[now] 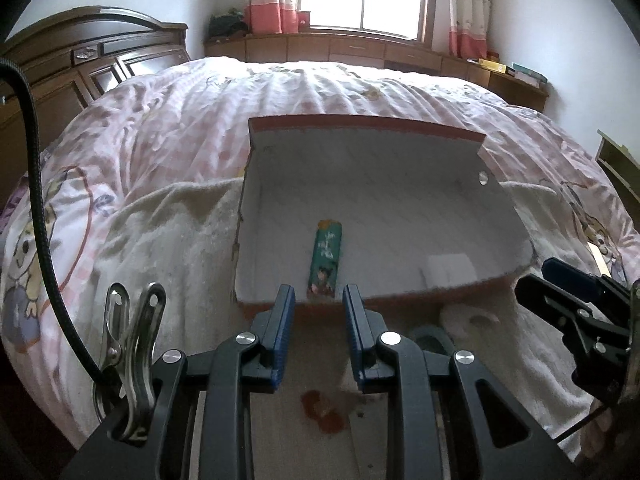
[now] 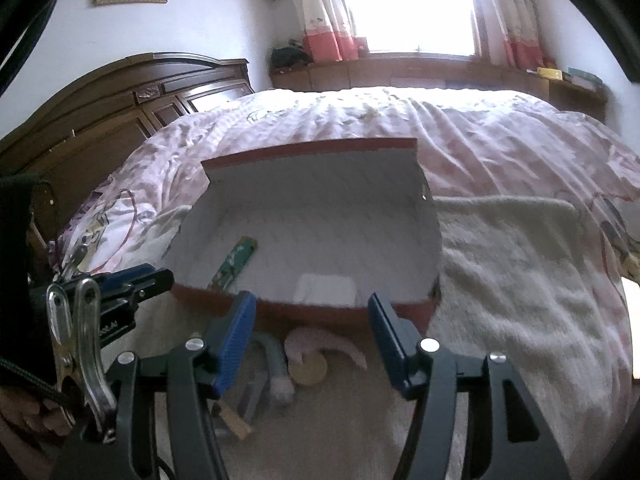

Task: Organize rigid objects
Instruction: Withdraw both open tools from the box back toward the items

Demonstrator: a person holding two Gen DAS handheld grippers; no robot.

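Note:
An open red-edged cardboard box (image 1: 400, 132) with a white inside sits on the bed; it also shows in the right wrist view (image 2: 304, 312). A green printed tube (image 1: 325, 258) lies inside near its front wall, also in the right wrist view (image 2: 234, 262). A white flat piece (image 1: 450, 270) lies at the front right, also in the right wrist view (image 2: 326, 290). My left gripper (image 1: 319, 300) is open and empty just before the box's front wall. My right gripper (image 2: 312, 312) is open and empty above a pink curved object (image 2: 316, 346) and a grey-blue one (image 2: 276, 360).
A white fleece towel (image 2: 512, 272) lies under the box on a pink patterned quilt (image 1: 180, 104). A dark wooden headboard (image 1: 80, 68) stands at the left. A red stain (image 1: 324, 412) marks the towel beneath my left gripper. A windowsill cabinet (image 1: 360, 50) runs behind the bed.

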